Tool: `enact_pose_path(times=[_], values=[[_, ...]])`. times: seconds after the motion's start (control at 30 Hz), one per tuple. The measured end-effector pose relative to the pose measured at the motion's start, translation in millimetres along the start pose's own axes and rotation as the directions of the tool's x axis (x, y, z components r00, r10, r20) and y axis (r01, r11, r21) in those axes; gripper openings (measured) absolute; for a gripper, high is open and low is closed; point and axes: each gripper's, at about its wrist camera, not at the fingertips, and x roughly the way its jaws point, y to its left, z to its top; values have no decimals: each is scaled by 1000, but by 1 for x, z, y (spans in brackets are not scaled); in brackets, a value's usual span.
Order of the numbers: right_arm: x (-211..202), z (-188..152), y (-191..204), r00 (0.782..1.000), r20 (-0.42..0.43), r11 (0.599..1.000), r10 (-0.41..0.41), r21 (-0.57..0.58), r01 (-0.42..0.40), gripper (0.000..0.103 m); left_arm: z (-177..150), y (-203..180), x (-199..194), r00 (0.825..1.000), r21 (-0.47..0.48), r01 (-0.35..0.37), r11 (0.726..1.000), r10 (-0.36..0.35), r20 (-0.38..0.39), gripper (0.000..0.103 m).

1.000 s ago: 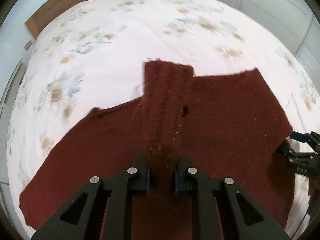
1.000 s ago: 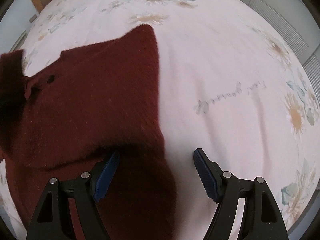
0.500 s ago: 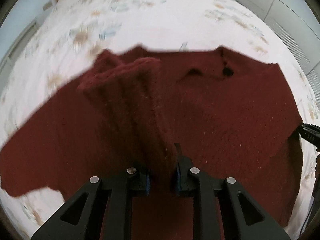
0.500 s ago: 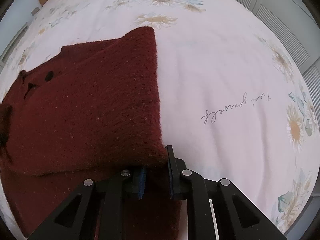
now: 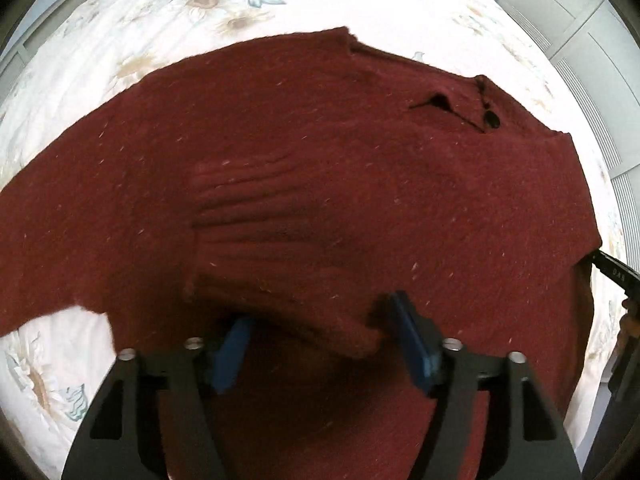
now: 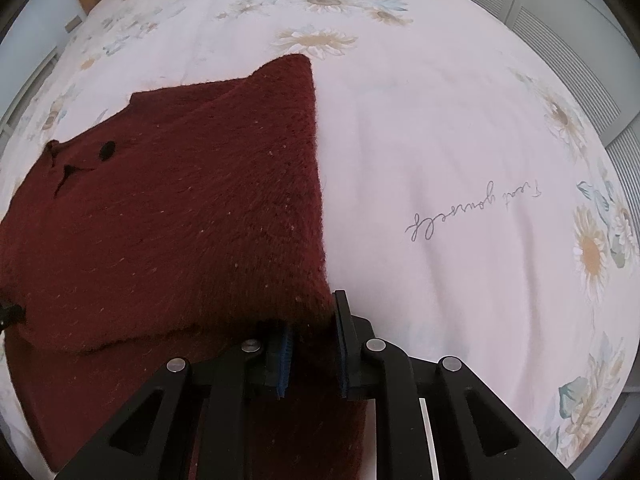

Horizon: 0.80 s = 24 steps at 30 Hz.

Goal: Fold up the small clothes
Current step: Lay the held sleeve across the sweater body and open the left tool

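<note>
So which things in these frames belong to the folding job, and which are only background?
Part of the job:
- dark red sweater
- ribbed cuff, just let go
- left gripper, just opened
- right gripper, shut on the sweater's edge

Background:
- flowered bedsheet
- louvred cupboard doors

Bare bedspread (image 6: 440,152) lies open right of and beyond the sweater (image 6: 180,208); cupboard doors (image 6: 560,40) bound the far side.

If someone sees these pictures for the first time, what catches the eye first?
The dark red sweater fills the middle, spread on a flowered bedsheet. Its ribbed cuff lies folded onto the body, between the left gripper's open jaws. The right gripper pinches the sweater's edge.
</note>
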Motion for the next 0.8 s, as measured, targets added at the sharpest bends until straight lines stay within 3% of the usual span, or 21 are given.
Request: enact_pose_path(times=[0.13,0.2,0.33,0.5,0.7,0.8], values=[[-5,-2,-1,1000,3,1000,5,-4,-5,20,-4,15,-12,1000,-5,-13,1000,13,13,94],[-8,-2,-2,1000,5,1000,7,-4,-7,20,-5,23,-21,1000,-17,-11,1000,12,28,100],[-16,-4,-2,1000,10,1000,3,-5,-3,25,2,42,-41,997,-69,16,998,-11,70,101],[-31,-11,-2,1000,29,1000,-2,-9,2,37,21,52,-38,997,-125,21,992,-11,77,102],[-38,-14,-2,999,32,1000,-6,-19,7,43,36,45,6,1000,-112,15,994,-18,-23,102],[-38,-16,-3,1000,28,1000,-9,-23,9,43,36,43,24,998,-95,-24,995,18,-66,102]])
